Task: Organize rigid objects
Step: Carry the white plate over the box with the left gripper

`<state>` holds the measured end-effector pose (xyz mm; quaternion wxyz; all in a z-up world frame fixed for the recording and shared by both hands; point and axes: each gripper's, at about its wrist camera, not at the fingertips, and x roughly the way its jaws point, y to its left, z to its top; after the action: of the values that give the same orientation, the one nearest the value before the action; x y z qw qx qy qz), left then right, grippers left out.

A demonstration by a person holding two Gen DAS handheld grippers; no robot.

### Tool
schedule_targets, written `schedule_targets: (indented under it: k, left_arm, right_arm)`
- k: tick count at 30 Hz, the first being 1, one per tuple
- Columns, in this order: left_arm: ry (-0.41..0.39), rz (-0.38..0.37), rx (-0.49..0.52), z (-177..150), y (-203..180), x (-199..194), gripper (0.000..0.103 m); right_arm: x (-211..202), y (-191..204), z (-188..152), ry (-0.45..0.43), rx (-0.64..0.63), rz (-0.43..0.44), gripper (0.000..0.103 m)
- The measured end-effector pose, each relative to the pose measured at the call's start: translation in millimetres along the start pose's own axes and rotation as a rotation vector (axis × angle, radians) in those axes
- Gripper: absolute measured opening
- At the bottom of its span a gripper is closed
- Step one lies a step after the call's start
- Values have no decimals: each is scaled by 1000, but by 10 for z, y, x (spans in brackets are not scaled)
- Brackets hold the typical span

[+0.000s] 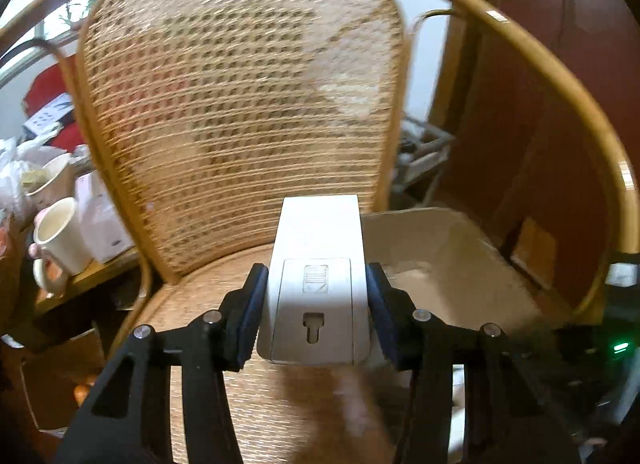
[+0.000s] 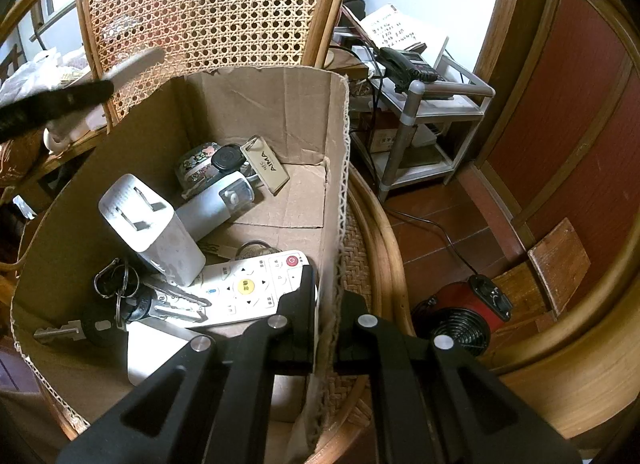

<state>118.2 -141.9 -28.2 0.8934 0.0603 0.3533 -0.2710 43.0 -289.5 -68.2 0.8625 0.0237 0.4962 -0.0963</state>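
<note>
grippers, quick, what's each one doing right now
left gripper: closed on a white plastic box, held above the chair seat.
right gripper: shut, pinching the cardboard box wall.

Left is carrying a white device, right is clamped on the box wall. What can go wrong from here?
1. The left gripper holds the white plastic device only by its smooth sides; it could slip out.
2. The cardboard box already holds a plug adapter, remote and keys; a drop may hit them.
3. The right gripper pinches the thin box wall, which could bend.
</note>
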Motion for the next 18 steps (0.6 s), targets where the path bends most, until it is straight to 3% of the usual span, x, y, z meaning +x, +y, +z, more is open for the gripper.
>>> schedule_targets:
  k: [6, 15, 16, 17, 18]
  left_arm:
    - [55, -64, 18, 77, -274, 1, 47]
    - [110, -10, 14, 60, -208, 151, 47]
    - [107, 2, 20, 52, -203, 128, 53]
    - [101, 16, 22, 26, -170, 106, 69]
    - [83, 36, 19, 24, -135, 89, 77]
  right_arm:
    - [0, 0, -1, 0, -1, 0, 8]
    - [3, 0, 4, 0, -1, 1, 8]
    - [1, 4, 4, 0, -2, 1, 8]
    - [-2, 12, 2, 0, -4, -2, 8]
    - [-2, 17, 6, 0, -7, -4, 8]
